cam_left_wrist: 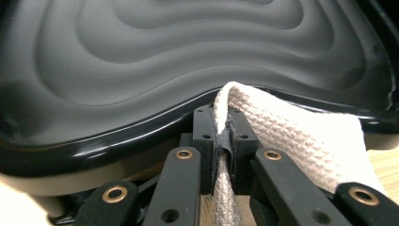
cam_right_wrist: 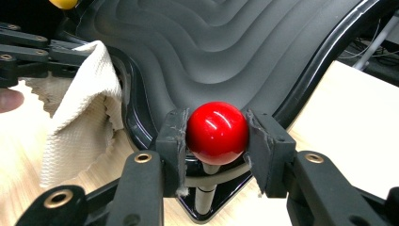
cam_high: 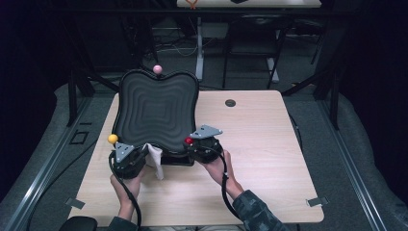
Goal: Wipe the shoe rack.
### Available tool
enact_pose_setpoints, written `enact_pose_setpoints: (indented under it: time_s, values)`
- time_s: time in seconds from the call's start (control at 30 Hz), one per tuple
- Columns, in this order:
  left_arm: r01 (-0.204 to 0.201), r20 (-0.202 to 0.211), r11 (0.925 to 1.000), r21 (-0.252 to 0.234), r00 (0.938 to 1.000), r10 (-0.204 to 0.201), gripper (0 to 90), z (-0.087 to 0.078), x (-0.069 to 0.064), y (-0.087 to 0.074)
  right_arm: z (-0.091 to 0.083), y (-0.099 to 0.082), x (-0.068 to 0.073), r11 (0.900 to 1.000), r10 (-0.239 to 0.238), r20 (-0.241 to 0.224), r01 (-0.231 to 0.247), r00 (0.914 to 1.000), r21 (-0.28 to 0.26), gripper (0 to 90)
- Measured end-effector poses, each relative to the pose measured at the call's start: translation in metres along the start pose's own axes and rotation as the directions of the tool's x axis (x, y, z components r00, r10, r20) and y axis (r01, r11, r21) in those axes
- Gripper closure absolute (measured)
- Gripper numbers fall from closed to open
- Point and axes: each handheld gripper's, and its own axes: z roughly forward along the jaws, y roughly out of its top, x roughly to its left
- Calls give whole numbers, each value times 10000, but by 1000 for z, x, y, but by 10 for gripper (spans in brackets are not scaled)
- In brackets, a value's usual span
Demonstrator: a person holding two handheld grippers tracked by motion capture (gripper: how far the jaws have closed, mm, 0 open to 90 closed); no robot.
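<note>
A black tray (cam_high: 156, 113) with a rippled surface (cam_left_wrist: 141, 56) stands on the wooden table, with ball knobs at its corners. My left gripper (cam_left_wrist: 225, 127) is shut on a fold of white waffle cloth (cam_left_wrist: 291, 136), which lies over the tray's near rim. In the high view the cloth (cam_high: 156, 161) hangs at the tray's front edge beside the left gripper (cam_high: 144, 153). My right gripper (cam_right_wrist: 217, 136) is shut on the red ball knob (cam_right_wrist: 217, 133) at the tray's near right corner (cam_high: 189, 141). The cloth (cam_right_wrist: 80, 122) shows to its left.
A yellow ball (cam_high: 112, 138) sits at the tray's near left corner and a pink ball (cam_high: 157, 69) at its far edge. The table (cam_high: 269, 139) has a round dark grommet (cam_high: 230, 102) behind the tray. Another desk's legs stand beyond.
</note>
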Motion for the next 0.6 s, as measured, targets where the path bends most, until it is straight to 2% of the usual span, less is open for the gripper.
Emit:
enact_pose_setpoints:
  time_s: [0.33, 0.43, 0.6]
  values:
    - [205, -564, 9997, -106, 9982, -211, 843, -21, 16, -3, -2, 0, -3, 9999, 48, 149, -50, 9999, 93, 597]
    - [323, -826, 9995, -68, 9960, -327, 842, -27, 23, -7, -3, 0, -6, 9998, 114, 271, -119, 9996, 186, 597]
    - [750, -1249, 9972, 39, 9894, -739, 842, -32, 38, -12, -6, -1, -13, 9995, 205, 332, -212, 9992, 221, 597]
